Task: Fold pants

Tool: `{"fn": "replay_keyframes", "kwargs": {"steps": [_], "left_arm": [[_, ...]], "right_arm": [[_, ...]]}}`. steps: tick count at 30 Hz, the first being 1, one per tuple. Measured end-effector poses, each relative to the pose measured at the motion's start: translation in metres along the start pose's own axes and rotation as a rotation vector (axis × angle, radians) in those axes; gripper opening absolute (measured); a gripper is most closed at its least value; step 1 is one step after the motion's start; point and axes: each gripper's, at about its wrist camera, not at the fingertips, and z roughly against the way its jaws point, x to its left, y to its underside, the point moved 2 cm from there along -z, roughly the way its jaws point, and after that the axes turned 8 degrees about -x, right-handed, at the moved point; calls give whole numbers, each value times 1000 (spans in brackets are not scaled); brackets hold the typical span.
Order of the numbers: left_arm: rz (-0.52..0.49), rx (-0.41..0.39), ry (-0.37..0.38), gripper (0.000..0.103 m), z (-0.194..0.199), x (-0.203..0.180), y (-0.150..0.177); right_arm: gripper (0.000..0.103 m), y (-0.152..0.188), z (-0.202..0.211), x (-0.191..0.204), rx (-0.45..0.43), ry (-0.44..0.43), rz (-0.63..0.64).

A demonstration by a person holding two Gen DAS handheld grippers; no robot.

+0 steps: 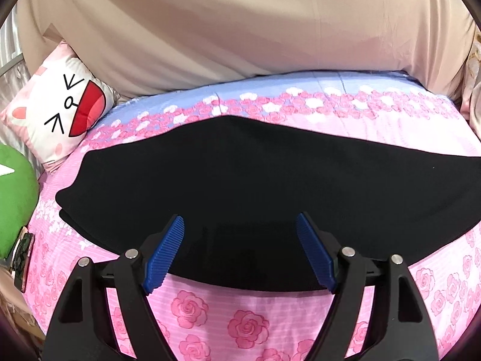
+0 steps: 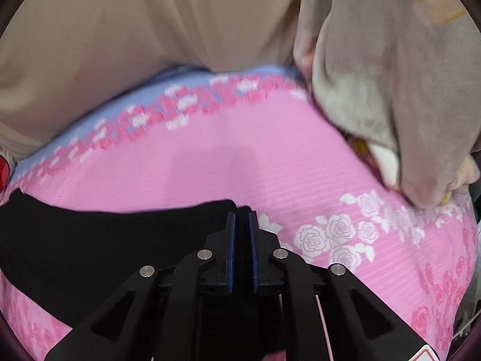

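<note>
Black pants (image 1: 240, 174) lie flat across a pink rose-print bed sheet (image 1: 246, 325), running left to right. My left gripper (image 1: 240, 219) hovers over their near edge, open, blue pads spread wide with nothing pinched between them. In the right wrist view the pants (image 2: 105, 234) reach in from the left and end at my right gripper (image 2: 241, 215). Its blue pads are shut on the black fabric at that end. The cloth beneath that gripper is hidden by its body.
A white cat-face pillow (image 1: 60, 111) and a green plush (image 1: 15, 198) sit at the bed's left. A small dark object (image 1: 22, 258) lies by the left edge. Beige fabric (image 1: 240, 30) backs the bed. A grey-beige blanket (image 2: 390, 90) is heaped at the right.
</note>
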Motion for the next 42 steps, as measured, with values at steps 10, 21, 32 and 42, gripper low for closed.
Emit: {"fn": "replay_keyframes", "kwargs": {"steps": [10,21,32,42], "left_arm": [[-2,-15,32,76,0,-11,-5],[-130,49,-81,84,-75,-50,-18],[-91,58,-146,85,-108,-42,-41],[-25,-67,-62,83,-52,-35,-54]], "right_arm": [[40,76,71,175,93,-425,243],[3,86,33,163,257,-416,119],[22,45,-8,226,205,-398,235],[18,34,-22,200,137,-331,194]]}}
